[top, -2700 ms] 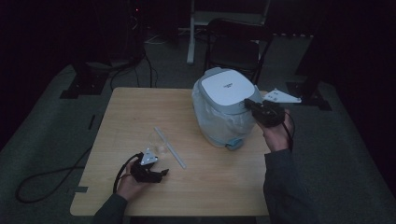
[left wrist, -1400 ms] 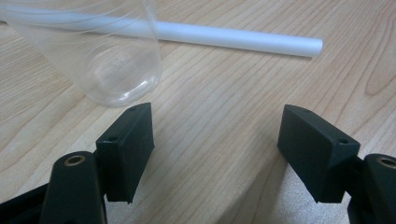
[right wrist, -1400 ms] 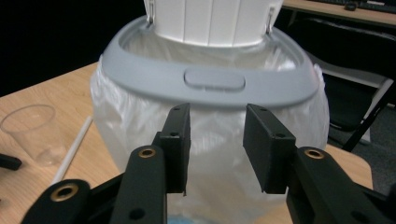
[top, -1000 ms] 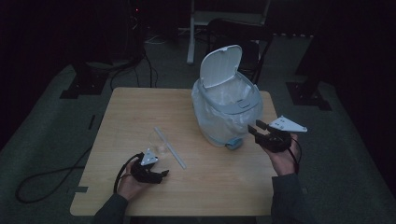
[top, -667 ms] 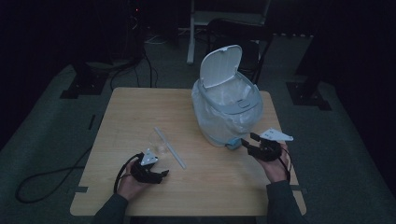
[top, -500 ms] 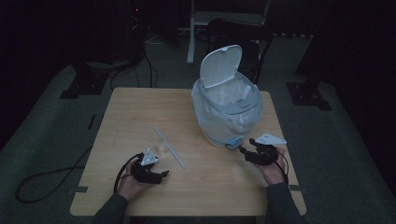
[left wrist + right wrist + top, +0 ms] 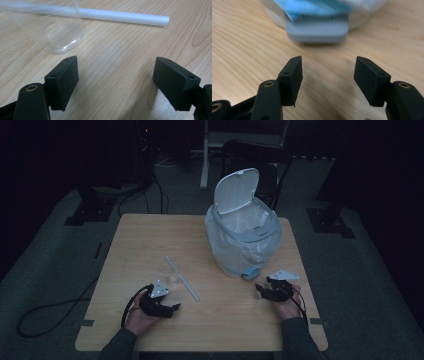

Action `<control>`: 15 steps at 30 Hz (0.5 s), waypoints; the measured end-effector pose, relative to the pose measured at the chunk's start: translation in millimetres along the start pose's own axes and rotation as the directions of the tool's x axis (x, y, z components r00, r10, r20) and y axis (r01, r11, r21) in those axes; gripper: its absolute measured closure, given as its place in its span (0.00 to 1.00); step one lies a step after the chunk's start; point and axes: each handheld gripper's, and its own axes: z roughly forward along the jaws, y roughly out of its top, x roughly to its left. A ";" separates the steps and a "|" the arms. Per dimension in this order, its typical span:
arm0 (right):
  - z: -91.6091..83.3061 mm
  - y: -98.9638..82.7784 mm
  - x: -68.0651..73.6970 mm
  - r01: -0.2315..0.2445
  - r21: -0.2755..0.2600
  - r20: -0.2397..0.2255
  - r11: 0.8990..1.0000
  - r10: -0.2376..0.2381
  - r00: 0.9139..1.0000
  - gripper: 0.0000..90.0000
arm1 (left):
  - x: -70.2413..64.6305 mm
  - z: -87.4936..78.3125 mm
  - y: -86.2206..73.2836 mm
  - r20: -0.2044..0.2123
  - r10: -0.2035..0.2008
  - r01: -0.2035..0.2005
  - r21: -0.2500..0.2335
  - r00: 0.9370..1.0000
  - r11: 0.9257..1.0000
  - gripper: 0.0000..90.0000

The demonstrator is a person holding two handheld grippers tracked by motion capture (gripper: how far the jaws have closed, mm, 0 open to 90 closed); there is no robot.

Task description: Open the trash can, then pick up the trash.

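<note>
A white pedal bin with a clear plastic liner stands right of centre on the wooden table, its lid raised. My right gripper rests low on the table just in front of it. In the right gripper view its jaws stand open; they have just been opening with nothing between them, and they face the grey pedal. My left gripper lies open near the front left. A clear cup and a white straw lie just beyond its jaws.
The cup and the straw sit at mid-table, left of the bin. A blue strip of liner hangs above the pedal. Chairs, stands and cables fill the dark floor behind and left of the table.
My right hand has come down from beside the bin to the table in front of its pedal. The bin's lid, closed in the oldest frame, stands open. My left hand has stayed put.
</note>
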 end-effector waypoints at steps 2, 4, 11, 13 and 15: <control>0.2 -1.2 -2.7 -0.006 0.003 0.008 1.000 0.006 1.000 0.43 | 0.0 0.0 0.2 0.000 0.000 0.000 0.001 1.000 1.000 0.24; -1.0 -1.8 -4.1 -0.014 -0.012 0.005 1.000 0.014 1.000 0.43 | -0.2 0.0 0.4 0.000 -0.001 0.001 0.003 1.000 1.000 0.24; 1.4 -0.9 -0.3 0.020 0.016 0.018 1.000 -0.020 1.000 0.42 | -0.3 -1.2 0.6 -0.004 -0.003 0.003 0.012 1.000 1.000 0.25; 1.6 -0.8 -1.7 0.012 0.020 0.014 1.000 -0.012 1.000 0.41 | -0.6 -2.1 0.7 -0.008 -0.005 0.005 0.017 1.000 1.000 0.26; 1.8 -0.7 -2.2 0.002 0.022 0.011 1.000 -0.003 1.000 0.40 | -1.0 -3.0 0.6 -0.013 -0.006 0.007 0.021 1.000 1.000 0.27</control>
